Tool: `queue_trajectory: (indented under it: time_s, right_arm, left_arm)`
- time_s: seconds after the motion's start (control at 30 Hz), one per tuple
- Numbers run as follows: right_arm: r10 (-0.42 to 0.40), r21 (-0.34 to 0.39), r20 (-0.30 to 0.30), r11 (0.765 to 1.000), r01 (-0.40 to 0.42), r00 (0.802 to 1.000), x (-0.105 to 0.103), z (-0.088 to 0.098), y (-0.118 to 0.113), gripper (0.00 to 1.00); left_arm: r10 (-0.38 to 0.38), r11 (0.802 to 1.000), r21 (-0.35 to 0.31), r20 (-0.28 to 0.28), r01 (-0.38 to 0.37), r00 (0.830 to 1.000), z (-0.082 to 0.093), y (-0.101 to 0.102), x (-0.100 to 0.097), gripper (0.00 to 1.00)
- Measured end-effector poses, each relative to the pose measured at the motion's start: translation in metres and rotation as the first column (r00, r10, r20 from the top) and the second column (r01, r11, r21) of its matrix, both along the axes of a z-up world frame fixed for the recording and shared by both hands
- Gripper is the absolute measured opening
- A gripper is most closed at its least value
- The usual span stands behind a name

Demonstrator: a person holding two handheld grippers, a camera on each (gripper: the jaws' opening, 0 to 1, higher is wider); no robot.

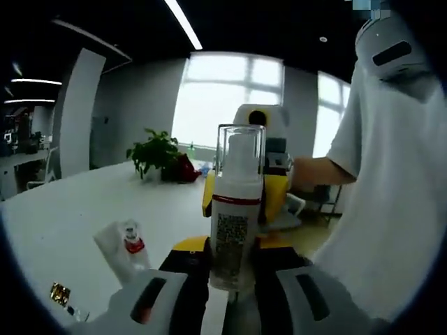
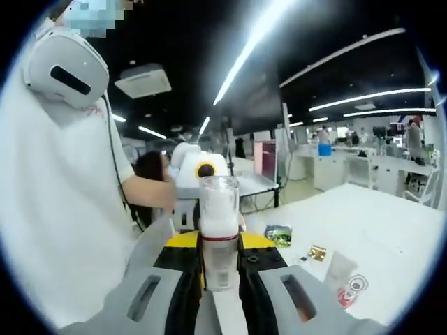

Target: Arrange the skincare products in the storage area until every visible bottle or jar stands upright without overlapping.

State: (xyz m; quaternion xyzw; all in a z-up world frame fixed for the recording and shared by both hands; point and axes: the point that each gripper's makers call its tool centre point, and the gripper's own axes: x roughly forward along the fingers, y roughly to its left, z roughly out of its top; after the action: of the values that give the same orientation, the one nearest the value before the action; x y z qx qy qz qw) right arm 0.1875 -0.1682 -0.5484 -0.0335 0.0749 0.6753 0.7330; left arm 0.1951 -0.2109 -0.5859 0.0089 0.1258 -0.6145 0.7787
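I cannot see the foot of the pump bottle (image 1: 236, 223): in the left gripper view it sinks between my left tool's (image 1: 232, 269) jaws, and in the right gripper view the same bottle's base is buried between my right tool's (image 2: 222, 269) jaws. Its label code is too blurred for me to read. Left of the bottle, the white tube (image 1: 124, 246) on the worktop (image 1: 70, 209) carries red print I cannot make out. Behind the bottle, the other tool's yellow body is mostly hidden. Right of the bottle, the person's white shirt (image 1: 391, 202) runs off the edge.
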Motion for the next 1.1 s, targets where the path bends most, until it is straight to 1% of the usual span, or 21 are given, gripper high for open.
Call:
queue_trajectory:
  time_s: [0.13,0.23,0.3,0.37,0.47,0.6,0.7,0.73,0.77,0.87,0.9,0.93,1.07,1.1]
  right_arm:
    - [-0.013,-0.038,0.006,0.999,0.014,1.000,0.005,-0.018,0.000,0.18]
    - [-0.020,-0.072,0.006,0.997,0.020,1.000,0.008,-0.032,0.000,0.18]
    - [-0.020,-0.104,0.016,0.994,0.022,1.000,0.011,-0.044,0.001,0.18]
    - [-0.021,-0.122,0.019,0.992,0.023,1.000,0.013,-0.051,0.002,0.18]
    - [-0.024,-0.143,0.023,0.989,0.027,0.999,0.017,-0.065,0.002,0.18]
    - [-0.033,-0.153,0.020,0.988,0.036,0.999,0.022,-0.079,0.001,0.18]
    - [-0.041,-0.168,0.026,0.985,0.045,0.999,0.025,-0.092,-0.001,0.18]
    - [-0.042,-0.171,0.028,0.984,0.046,0.999,0.026,-0.094,-0.001,0.18]
    - [-0.048,-0.180,0.042,0.982,0.055,0.998,0.028,-0.099,-0.003,0.18]
    - [-0.066,-0.198,0.056,0.977,0.076,0.996,0.033,-0.111,-0.005,0.18]
    - [-0.071,-0.204,0.060,0.976,0.081,0.996,0.035,-0.116,-0.006,0.18]
    - [-0.072,-0.206,0.060,0.975,0.083,0.996,0.035,-0.117,-0.006,0.18]
    - [-0.084,-0.237,0.055,0.967,0.095,0.995,0.040,-0.136,-0.010,0.18]
    - [-0.086,-0.244,0.053,0.965,0.096,0.995,0.040,-0.139,-0.011,0.18]
  left_arm:
    - [-0.005,0.998,0.061,0.010,0.004,1.000,-0.019,0.000,0.003,0.22]
    - [-0.012,0.993,0.116,0.019,0.009,1.000,-0.036,0.000,0.006,0.22]
    - [-0.014,0.990,0.143,0.022,0.011,1.000,-0.045,0.000,0.008,0.22]
    - [-0.017,0.986,0.169,0.021,0.013,1.000,-0.054,0.000,0.010,0.22]
    - [-0.019,0.980,0.198,0.018,0.015,1.000,-0.065,0.001,0.013,0.22]
    - [-0.022,0.974,0.225,0.014,0.018,1.000,-0.078,0.002,0.017,0.22]
    - [-0.029,0.966,0.258,0.013,0.024,0.999,-0.092,0.002,0.021,0.22]
    - [-0.029,0.964,0.266,0.016,0.024,0.999,-0.095,0.002,0.022,0.22]
    - [-0.024,0.960,0.279,0.020,0.018,1.000,-0.101,0.002,0.025,0.22]
    - [-0.017,0.953,0.302,0.030,0.007,0.999,-0.113,0.001,0.031,0.22]
    - [-0.016,0.951,0.309,0.034,0.005,0.999,-0.122,0.002,0.035,0.22]
    - [-0.018,0.950,0.312,0.036,0.006,0.999,-0.124,0.002,0.036,0.22]
    - [-0.029,0.940,0.341,0.038,0.014,0.999,-0.143,0.002,0.041,0.22]
    - [-0.032,0.938,0.346,0.040,0.016,0.999,-0.144,0.002,0.040,0.22]
